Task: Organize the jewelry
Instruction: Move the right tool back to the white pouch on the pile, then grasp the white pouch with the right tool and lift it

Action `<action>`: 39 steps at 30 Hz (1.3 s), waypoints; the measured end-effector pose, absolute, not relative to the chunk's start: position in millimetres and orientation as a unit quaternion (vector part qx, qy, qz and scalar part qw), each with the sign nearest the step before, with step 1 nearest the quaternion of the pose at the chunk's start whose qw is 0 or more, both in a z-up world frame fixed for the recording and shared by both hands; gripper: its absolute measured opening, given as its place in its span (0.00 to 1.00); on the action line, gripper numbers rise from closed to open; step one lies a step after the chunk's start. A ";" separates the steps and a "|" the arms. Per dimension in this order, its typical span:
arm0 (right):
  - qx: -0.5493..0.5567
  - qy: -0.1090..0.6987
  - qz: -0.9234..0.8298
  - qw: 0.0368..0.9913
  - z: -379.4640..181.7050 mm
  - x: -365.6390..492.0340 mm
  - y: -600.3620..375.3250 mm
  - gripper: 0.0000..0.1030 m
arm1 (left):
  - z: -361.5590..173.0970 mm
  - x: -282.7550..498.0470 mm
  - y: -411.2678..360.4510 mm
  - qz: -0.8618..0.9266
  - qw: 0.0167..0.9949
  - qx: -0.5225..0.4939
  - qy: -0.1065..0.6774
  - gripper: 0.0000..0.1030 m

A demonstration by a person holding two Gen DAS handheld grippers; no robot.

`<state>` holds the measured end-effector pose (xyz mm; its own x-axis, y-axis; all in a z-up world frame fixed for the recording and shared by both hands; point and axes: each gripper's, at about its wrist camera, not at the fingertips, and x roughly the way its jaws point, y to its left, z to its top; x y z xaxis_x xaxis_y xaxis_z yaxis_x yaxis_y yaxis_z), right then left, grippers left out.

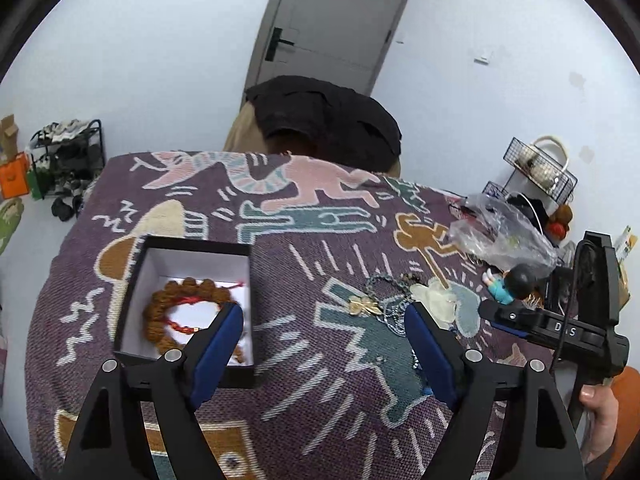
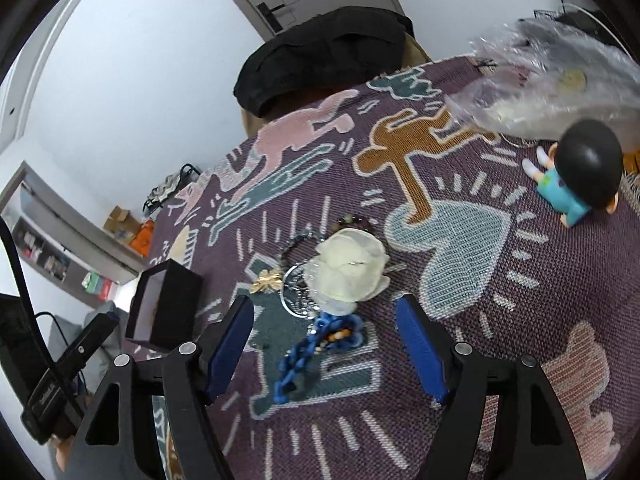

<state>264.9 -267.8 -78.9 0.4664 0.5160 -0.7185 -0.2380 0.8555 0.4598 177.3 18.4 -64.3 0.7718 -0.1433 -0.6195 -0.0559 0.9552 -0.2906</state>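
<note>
A black box with a white inside sits on the patterned cloth and holds a brown bead bracelet with a red cord. My left gripper is open and empty, its left finger over the box's near right corner. A jewelry pile lies right of the box: a gold flower brooch, a silver chain, a pale shell-like flower piece and a blue chain-link bracelet. My right gripper is open and empty, hovering over the pile. The box also shows in the right wrist view.
A small figurine with black hair and blue clothes lies at the right. A crumpled clear plastic bag sits behind it. A black garment hangs over a chair past the table's far edge. A wire basket stands at the far right.
</note>
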 end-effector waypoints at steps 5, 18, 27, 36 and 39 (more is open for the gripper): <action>0.144 0.453 0.217 0.853 -87.7 270.6 -271.8 0.71 | -72.0 189.5 2.5 -0.034 0.927 -0.133 0.350 0.81; 0.179 0.488 0.236 0.821 -126.2 303.6 -267.5 0.28 | -94.3 225.9 -29.4 -0.062 0.914 -0.121 0.383 0.63; 0.207 0.450 0.258 0.829 -119.0 300.4 -286.9 0.03 | -121.1 260.6 -48.0 -0.081 0.890 -0.126 0.431 0.42; 0.227 0.421 0.252 0.841 -103.7 288.1 -316.1 0.03 | -140.3 282.4 -57.7 -0.086 0.872 -0.140 0.461 0.34; 0.234 0.416 0.247 0.844 -101.7 286.1 -323.9 0.03 | -146.0 285.9 -61.1 -0.080 0.870 -0.132 0.468 0.30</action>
